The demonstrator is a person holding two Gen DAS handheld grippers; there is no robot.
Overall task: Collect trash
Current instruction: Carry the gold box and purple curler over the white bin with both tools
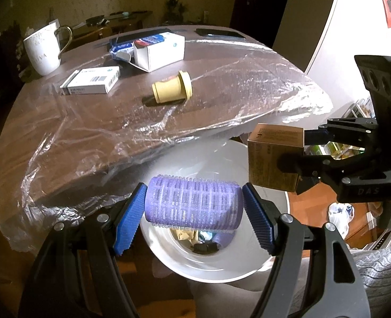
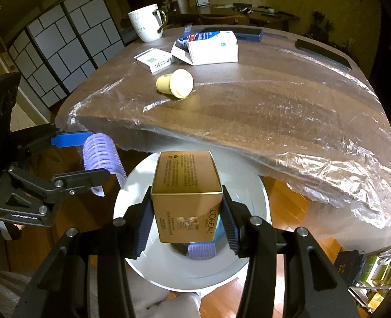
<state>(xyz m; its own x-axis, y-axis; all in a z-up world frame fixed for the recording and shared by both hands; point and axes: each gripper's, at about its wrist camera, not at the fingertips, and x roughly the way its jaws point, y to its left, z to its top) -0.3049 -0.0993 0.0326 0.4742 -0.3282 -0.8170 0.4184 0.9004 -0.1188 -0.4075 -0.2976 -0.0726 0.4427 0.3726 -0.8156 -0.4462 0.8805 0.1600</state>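
My left gripper (image 1: 194, 208) is shut on a purple hair roller (image 1: 194, 204), held crosswise between the blue pads above the white bin (image 1: 158, 241). My right gripper (image 2: 187, 224) is shut on a gold cardboard box (image 2: 186, 193), also over the white bin (image 2: 147, 259). The box (image 1: 273, 156) and right gripper (image 1: 293, 153) show at the right of the left wrist view; the roller (image 2: 100, 153) and left gripper (image 2: 89, 156) at the left of the right wrist view. Another purple roller (image 2: 202, 251) and scraps lie inside the bin.
The brown table (image 1: 216, 90) under clear plastic film carries a cream plastic cap (image 1: 173, 87), a small white box (image 1: 90, 80), an open white carton (image 1: 158, 50), a white mug (image 1: 43, 50) and a dark phone (image 1: 219, 33). Wooden floor (image 2: 288, 198) lies below.
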